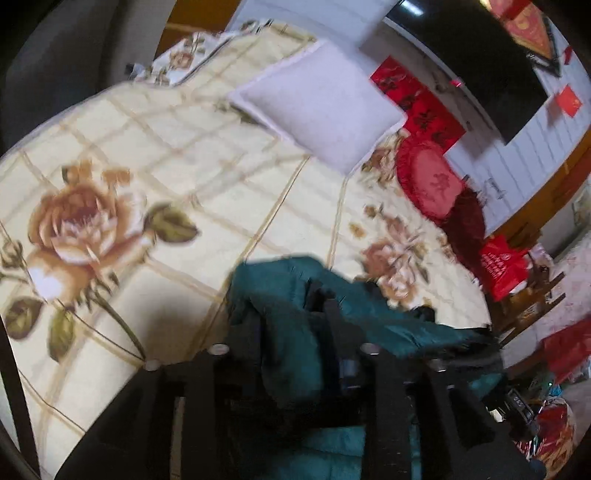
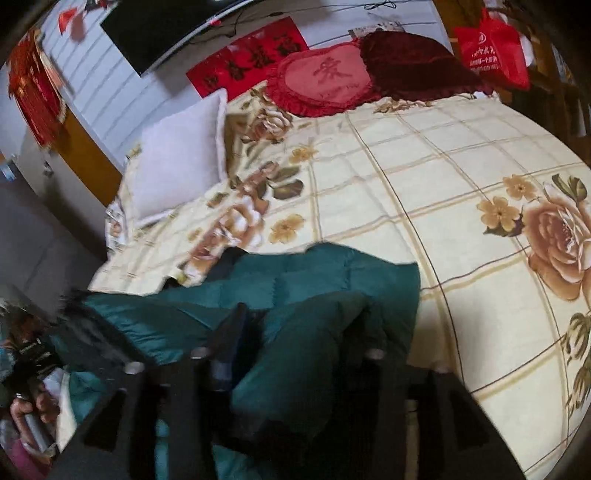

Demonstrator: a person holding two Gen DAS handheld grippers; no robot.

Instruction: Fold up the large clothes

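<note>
A dark teal quilted jacket (image 1: 291,280) lies bunched at the near edge of a bed with a cream floral quilt (image 1: 155,177). My left gripper (image 1: 291,314) is shut on a fold of the jacket, with fabric draped between and over its black fingers. In the right wrist view the same jacket (image 2: 295,273) spreads across the bed's near edge on the quilt (image 2: 424,177). My right gripper (image 2: 299,332) is shut on a thick roll of the jacket, which hides most of its fingertips.
A white pillow (image 1: 321,107) and a red heart cushion (image 1: 428,181) lie at the head of the bed; they also show in the right wrist view as pillow (image 2: 177,151) and cushion (image 2: 325,77). A red bag (image 2: 495,51) and a dark television (image 2: 159,29) are behind.
</note>
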